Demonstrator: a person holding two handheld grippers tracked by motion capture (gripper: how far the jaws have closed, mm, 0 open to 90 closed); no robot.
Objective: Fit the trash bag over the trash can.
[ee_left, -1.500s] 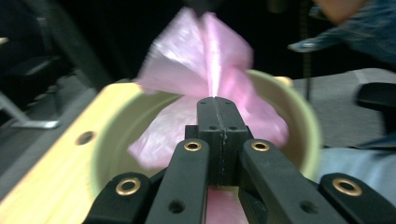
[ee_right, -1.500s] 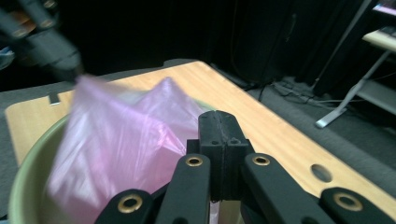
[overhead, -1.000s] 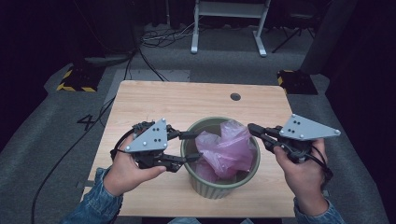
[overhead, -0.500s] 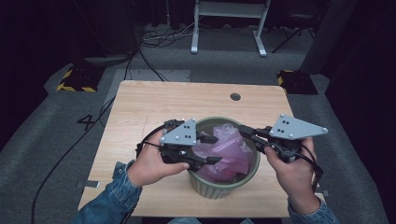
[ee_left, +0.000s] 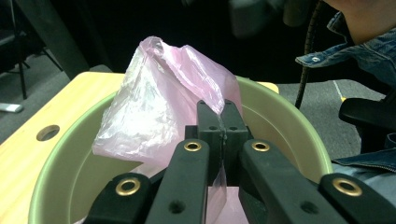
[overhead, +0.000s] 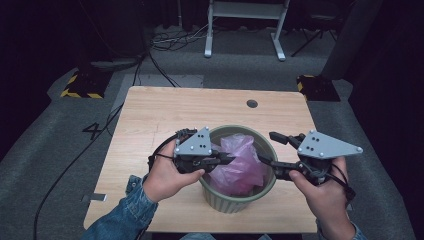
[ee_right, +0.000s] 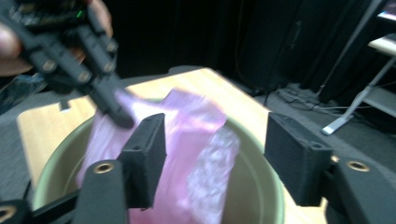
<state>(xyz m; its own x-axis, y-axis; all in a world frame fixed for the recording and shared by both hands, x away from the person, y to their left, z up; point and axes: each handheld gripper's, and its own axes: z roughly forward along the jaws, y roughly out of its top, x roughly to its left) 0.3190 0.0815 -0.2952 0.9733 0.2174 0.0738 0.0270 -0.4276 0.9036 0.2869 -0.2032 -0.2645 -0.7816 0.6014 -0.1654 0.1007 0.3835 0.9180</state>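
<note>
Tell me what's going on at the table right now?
A person is fitting a pink plastic bag into a green bin on the wooden table. The left claw has just closed on the bag's edge. The right claw has just opened, its jaws apart over the bin.

Left gripper [overhead: 231,159] jaws just closed on pink plastic bag [overhead: 239,162] inside green bin [overhead: 235,202]; right gripper [overhead: 270,149] jaws just opened, at right rim

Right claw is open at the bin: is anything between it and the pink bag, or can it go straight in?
Nothing visible blocks it. The right claw stands open over the green bin, its jaws just opened, with the pink bag directly ahead. The left claw is already shut on the bag's far side.
</note>
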